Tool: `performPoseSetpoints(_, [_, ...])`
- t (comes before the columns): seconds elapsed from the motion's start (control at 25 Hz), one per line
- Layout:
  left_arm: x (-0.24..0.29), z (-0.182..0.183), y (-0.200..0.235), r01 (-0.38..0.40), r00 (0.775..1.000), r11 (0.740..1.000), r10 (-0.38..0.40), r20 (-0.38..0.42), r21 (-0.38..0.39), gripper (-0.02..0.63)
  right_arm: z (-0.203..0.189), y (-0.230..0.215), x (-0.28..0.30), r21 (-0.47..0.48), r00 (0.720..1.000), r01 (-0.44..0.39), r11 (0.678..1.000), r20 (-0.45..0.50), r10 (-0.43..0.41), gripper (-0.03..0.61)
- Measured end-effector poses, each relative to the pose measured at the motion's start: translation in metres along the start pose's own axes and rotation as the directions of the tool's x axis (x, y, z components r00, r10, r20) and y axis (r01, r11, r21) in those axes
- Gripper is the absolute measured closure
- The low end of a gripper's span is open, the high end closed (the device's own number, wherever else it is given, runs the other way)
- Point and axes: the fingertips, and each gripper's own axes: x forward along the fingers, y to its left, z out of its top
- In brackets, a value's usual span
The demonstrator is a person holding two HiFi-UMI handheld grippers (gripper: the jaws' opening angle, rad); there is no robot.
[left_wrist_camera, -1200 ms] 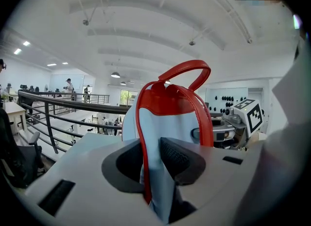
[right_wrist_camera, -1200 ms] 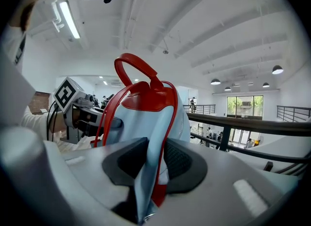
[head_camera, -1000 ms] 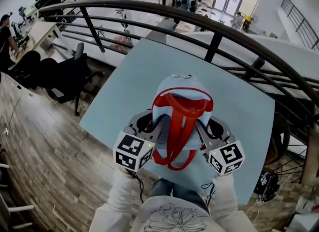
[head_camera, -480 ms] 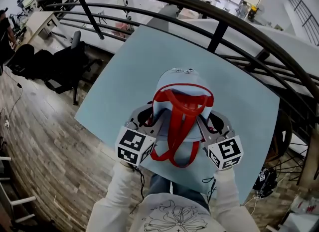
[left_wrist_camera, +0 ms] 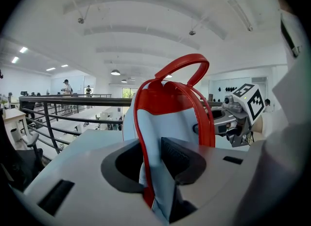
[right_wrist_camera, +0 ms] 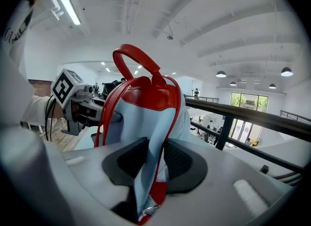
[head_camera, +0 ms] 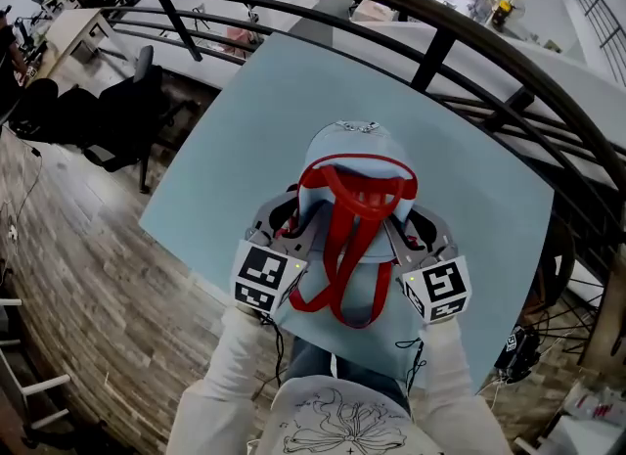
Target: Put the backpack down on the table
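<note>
My left gripper (head_camera: 293,231) and right gripper (head_camera: 411,233) each pinch a side of the pale blue backpack (head_camera: 354,155). The left's jaws are easing open with fabric between them, and the right's are narrow on its fold. The backpack stands upright over the near half of the light blue table (head_camera: 245,150), long axis vertical, red handle (head_camera: 358,185) up, red straps (head_camera: 342,267) facing me, with the black railing (head_camera: 440,44) beyond.

Backpack (head_camera: 354,153) from overhead and both sides

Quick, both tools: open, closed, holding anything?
Left tool: gripping the backpack, jaws opening.
Right tool: closed on the backpack.
</note>
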Motion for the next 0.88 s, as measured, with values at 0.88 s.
performPoseSetpoints(0.88, [0.026,-0.034,0.02,-0.073,0.997,0.997,0.073,0.003,0.0,0.494,-0.031,-0.007,0.035,-0.053,0.999,0.036,0.998,-0.014,-0.037,0.456])
